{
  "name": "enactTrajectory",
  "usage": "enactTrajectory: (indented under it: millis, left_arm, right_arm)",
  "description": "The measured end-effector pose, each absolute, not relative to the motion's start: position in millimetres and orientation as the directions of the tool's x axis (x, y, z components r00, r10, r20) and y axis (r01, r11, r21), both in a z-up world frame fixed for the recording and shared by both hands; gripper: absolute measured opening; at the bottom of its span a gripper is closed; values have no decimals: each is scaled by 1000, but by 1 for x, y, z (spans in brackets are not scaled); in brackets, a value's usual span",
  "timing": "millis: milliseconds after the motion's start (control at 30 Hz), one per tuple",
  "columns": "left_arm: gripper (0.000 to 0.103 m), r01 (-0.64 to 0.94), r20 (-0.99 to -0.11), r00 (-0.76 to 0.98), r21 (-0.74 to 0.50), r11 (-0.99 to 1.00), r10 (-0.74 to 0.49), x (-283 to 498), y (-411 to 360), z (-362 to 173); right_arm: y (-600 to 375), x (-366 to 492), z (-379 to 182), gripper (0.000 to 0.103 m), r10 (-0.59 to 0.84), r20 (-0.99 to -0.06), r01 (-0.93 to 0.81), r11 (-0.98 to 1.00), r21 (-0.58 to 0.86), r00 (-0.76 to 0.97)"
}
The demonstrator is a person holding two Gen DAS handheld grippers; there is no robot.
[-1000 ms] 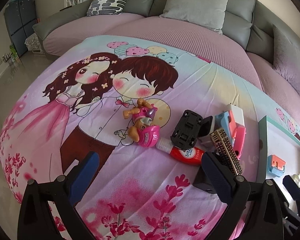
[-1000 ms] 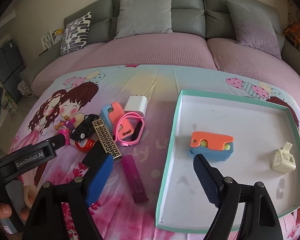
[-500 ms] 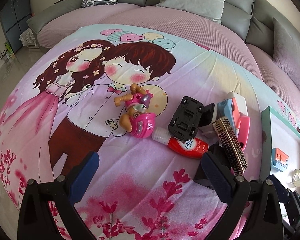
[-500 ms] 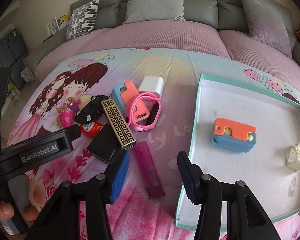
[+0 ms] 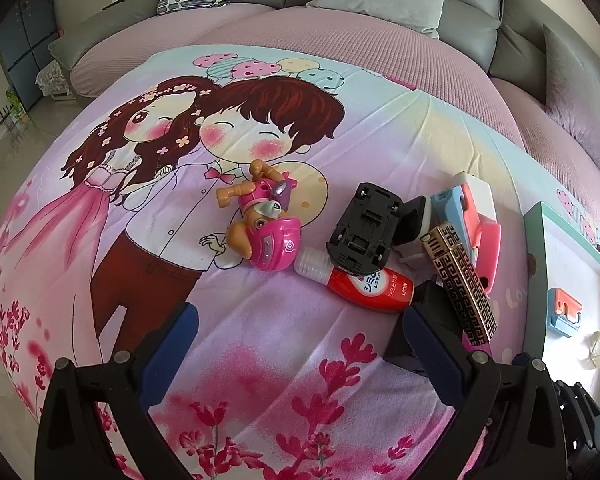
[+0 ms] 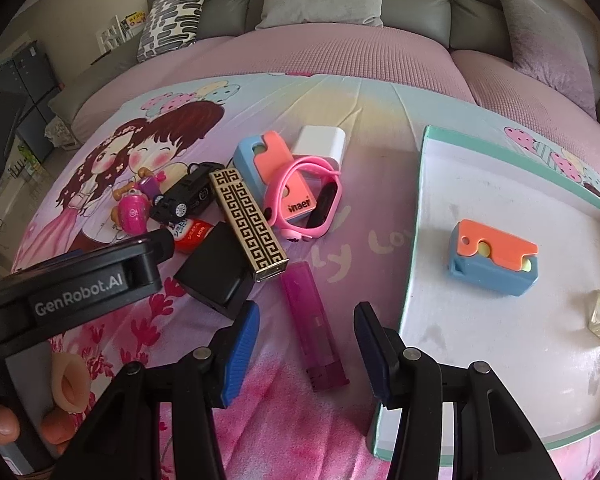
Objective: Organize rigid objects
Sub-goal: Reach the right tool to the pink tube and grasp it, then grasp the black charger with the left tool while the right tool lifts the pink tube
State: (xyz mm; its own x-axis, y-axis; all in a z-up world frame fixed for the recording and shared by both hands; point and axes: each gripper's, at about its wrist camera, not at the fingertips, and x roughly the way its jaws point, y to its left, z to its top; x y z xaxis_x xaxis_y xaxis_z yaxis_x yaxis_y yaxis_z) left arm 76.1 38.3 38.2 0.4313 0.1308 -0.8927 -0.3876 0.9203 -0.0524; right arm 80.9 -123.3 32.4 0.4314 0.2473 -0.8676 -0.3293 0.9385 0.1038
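Right wrist view, left to right: left tongs (image 6: pixel 80 280) beside the pile, jaws wide apart in their own view, empty. Right tongs (image 6: pixel 306 344) have just been closing; jaws part-way apart, straddling the magenta lighter (image 6: pixel 314 328), pads not yet touching it. Tray (image 6: pixel 414 240) just right of them, on the bed. Lighter judged light, stiff, smooth plastic, possibly slippery. Grip across the narrow sides at mid-body.
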Motion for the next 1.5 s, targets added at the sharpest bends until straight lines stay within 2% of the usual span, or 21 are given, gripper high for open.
enactTrajectory:
  millis: [333,400,567,700,1000,1333,1500]
  left_arm:
    - [102,-376,-891,438,-61,925,119,77,36,40]
    - [102,-378,-891,438,-62,924,119,77,37,40]
    - [102,-378,-893,435,-63,924,117,77,38,39]
    - [102,-368,-892,437,-62,928,114,78,37,40]
    - [102,-357,-896,432,-70,932,98,79,34,39]
    - [102,-322,-907,418,-95,942,51,83,26,35]
    - [102,-260,-909,413,-62,964,53,86,10,34]
  right_arm:
    - [-120,80,24,50,234,-879,-342,936,87,416]
    - [-119,80,23,42,244,-881,-344,934,100,406]
    - [-118,82,19,35,240,-884,-333,937,103,402]
    - [-124,84,20,23,247,-880,-304,944,125,406]
    - [-137,87,24,21,309,-859,-272,939,209,409]
    - [-157,86,41,21,304,-830,-227,949,220,467]
    - [-171,84,54,21,292,-815,-195,955,222,501]
